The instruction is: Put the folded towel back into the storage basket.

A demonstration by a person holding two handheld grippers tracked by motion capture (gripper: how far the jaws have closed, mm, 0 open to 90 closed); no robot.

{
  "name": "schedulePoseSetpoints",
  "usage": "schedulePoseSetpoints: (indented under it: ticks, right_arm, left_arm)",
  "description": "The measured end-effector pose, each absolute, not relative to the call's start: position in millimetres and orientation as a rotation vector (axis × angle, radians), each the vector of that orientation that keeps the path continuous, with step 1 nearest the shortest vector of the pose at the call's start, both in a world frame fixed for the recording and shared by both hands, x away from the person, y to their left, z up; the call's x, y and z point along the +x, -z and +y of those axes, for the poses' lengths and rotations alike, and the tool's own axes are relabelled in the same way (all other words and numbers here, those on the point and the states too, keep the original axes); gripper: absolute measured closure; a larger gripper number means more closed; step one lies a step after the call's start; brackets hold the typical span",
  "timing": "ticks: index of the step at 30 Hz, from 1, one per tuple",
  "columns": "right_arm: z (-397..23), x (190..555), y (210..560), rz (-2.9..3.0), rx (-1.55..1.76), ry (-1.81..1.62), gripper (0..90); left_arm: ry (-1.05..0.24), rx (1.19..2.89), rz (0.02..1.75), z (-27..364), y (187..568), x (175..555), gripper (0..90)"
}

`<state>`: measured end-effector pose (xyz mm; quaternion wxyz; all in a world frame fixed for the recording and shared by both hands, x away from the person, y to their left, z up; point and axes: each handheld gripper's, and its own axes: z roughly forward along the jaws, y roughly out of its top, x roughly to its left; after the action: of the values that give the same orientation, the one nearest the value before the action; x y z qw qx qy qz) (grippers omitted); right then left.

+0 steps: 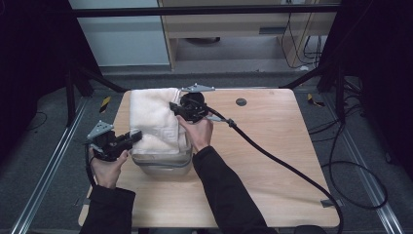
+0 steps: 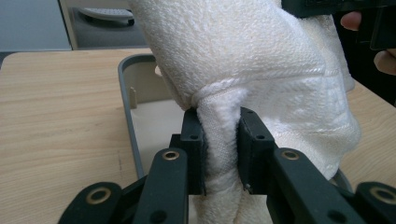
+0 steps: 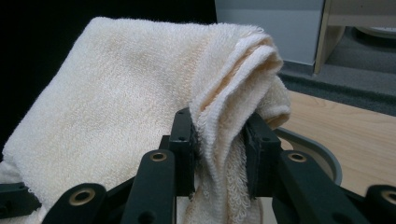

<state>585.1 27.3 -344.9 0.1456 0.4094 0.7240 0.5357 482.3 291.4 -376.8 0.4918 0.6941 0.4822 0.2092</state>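
Cream towel (image 1: 155, 119) hangs draped over a grey bin (image 1: 163, 163), held up by both grippers, near the table's (image 1: 272, 146) left edge, approx. midway btwn near and far edges; its far end reaches close to the far-left corner. Left gripper (image 1: 137, 134) comes in from the left edge; its jaws pinch a bunched fold of towel, pads pressed tight on the cloth in the left gripper view (image 2: 219, 140). Right gripper (image 1: 173, 106) sits at the towel's far-right side; jaws clamp a doubled hem, layers squeezed btwn the pads in the right gripper view (image 3: 219, 140). Bin's grey rim (image 2: 125, 102) shows under the cloth, towel sagging into its opening; greek-key border on the towel faces the near edge.
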Motion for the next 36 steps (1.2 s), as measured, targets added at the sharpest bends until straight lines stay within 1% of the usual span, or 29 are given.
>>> schedulePoseSetpoints:
  ticks: [17,36]
  right_arm:
    - [29,598,384,2.117,1.260,-1.463,68.5]
    - [31,605,413,2.139,1.292,-1.405,67.7]
  left_arm:
    - [-0.497,1.768,1.202,285,402,496,74.0]
    - [-0.495,1.846,1.243,280,423,509,73.9]
